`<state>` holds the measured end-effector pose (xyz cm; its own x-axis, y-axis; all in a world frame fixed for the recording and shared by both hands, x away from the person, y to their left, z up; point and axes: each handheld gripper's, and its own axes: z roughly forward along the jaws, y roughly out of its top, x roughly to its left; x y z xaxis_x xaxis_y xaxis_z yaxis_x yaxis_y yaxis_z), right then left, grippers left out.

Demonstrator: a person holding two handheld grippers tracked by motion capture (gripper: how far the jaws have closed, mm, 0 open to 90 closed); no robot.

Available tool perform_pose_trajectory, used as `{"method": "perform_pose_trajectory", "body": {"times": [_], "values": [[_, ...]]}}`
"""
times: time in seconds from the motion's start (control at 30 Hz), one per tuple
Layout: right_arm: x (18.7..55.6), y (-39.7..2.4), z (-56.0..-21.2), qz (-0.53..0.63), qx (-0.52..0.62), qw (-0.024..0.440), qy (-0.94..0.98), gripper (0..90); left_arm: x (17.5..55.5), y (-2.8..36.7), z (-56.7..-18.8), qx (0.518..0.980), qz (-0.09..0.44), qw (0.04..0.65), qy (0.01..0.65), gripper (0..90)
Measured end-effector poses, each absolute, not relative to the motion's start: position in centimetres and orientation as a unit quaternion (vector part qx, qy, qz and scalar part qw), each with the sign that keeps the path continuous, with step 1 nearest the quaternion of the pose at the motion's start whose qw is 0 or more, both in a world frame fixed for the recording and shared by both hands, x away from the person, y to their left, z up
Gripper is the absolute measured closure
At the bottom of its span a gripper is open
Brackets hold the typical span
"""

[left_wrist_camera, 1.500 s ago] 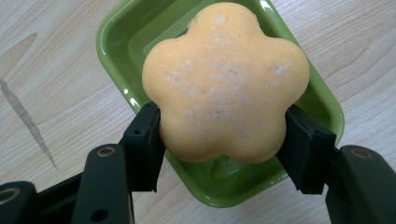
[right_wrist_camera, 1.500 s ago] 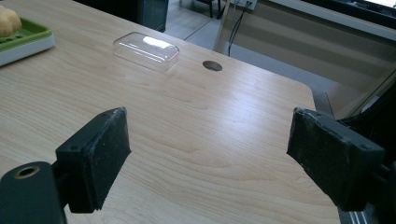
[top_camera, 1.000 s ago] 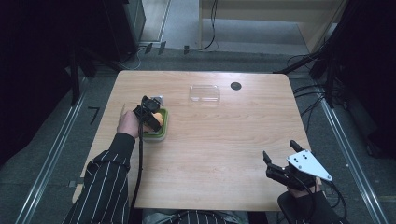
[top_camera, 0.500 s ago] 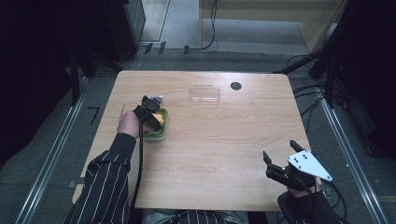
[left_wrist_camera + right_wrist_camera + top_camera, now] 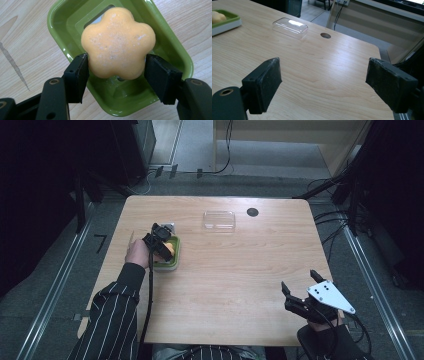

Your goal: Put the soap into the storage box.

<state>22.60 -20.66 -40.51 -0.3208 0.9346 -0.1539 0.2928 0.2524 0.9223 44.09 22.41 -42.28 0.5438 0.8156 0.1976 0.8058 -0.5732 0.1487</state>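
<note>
An orange flower-shaped soap (image 5: 117,42) sits between the two black pads of my left gripper (image 5: 116,65), and both pads touch its sides. Right under it is a green soap dish (image 5: 172,50). In the high view the left gripper (image 5: 161,240) is over the dish (image 5: 167,264) at the table's left, with the soap (image 5: 170,249) showing beside it. My right gripper (image 5: 299,281) is near the table's front right corner. Its jaws stand wide apart with nothing between them (image 5: 324,75).
A clear plastic lid (image 5: 219,219) lies upside up at the back middle of the table, also seen in the right gripper view (image 5: 290,27). A round cable hole (image 5: 252,212) is just right of it. Bare wood stretches between the two grippers.
</note>
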Motion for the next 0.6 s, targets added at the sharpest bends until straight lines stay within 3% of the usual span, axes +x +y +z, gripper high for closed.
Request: {"method": "perform_pose_trajectory", "body": {"times": [0.6], "values": [[22.5, -20.7, -40.5, 0.423, 0.443, 0.383, 0.691, 13.3, 43.2, 22.4, -41.1, 0.877, 0.119, 0.027, 0.465, 15.7]]}}
